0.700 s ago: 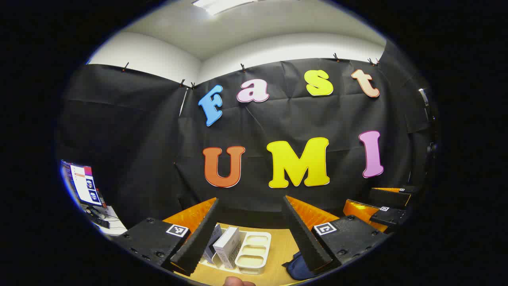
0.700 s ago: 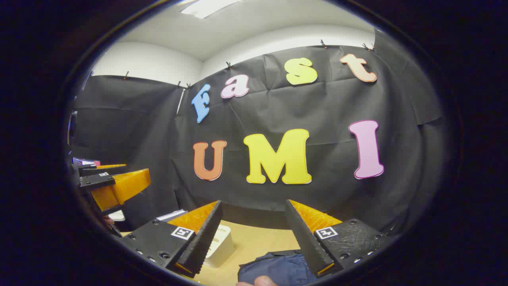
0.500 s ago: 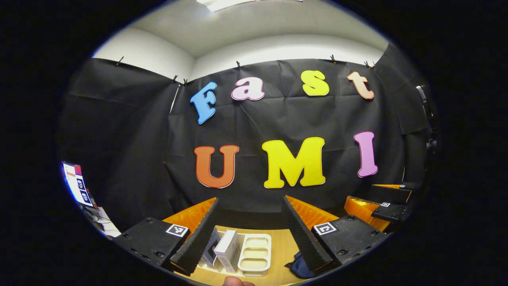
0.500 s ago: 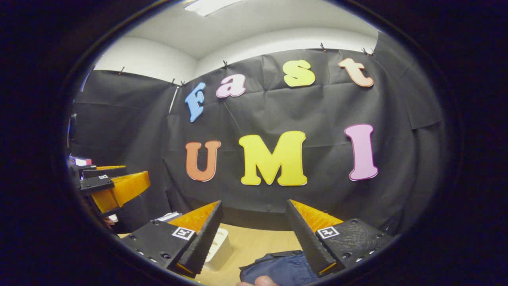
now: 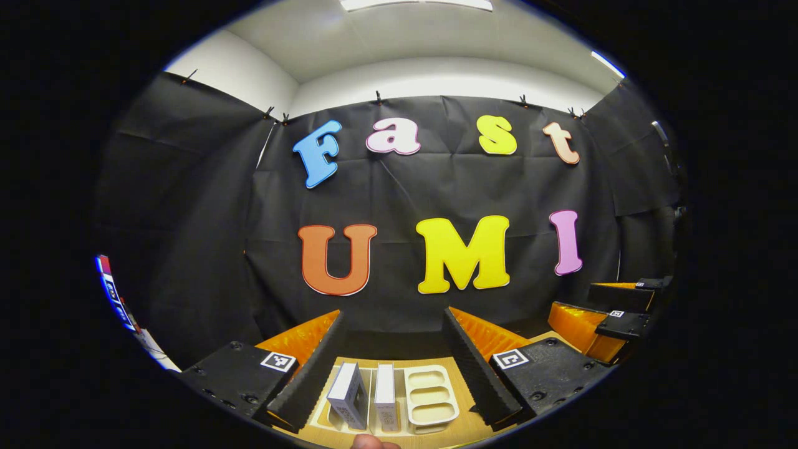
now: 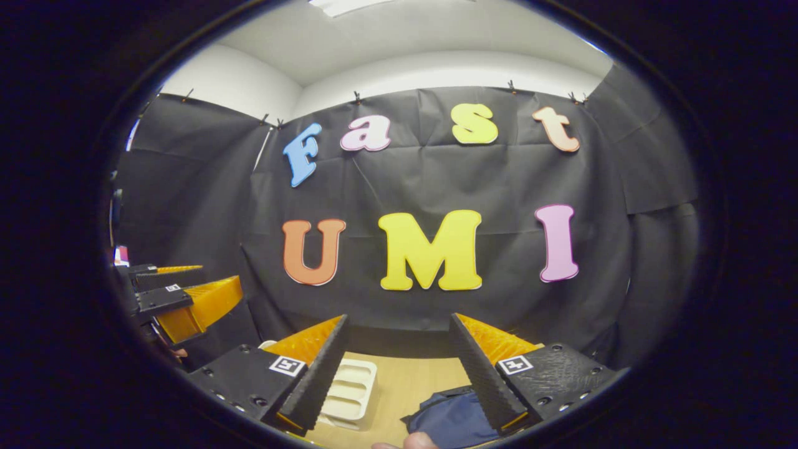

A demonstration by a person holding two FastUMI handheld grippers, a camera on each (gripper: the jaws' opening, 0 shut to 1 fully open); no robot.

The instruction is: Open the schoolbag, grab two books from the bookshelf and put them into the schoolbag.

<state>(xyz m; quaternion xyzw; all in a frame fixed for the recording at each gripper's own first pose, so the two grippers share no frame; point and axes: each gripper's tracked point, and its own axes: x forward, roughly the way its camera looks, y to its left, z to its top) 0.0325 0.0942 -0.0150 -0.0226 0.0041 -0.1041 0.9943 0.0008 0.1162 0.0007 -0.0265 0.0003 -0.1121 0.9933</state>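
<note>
I held my left hand-held gripper (image 5: 394, 368) wide above the bookshelf (image 5: 430, 405); two books (image 5: 368, 399) stood inside, the schoolbag (image 6: 452, 421) beside it. Reaching first for books risked skipping the closed bag.

I am working in a staged recording booth inside a plain room: black cloth (image 5: 206, 249) is hanging clipped along white walls (image 5: 436, 75), ceiling strip lights (image 5: 414, 4) are glowing, and a wooden table (image 6: 399, 380) is sitting below me.
</note>
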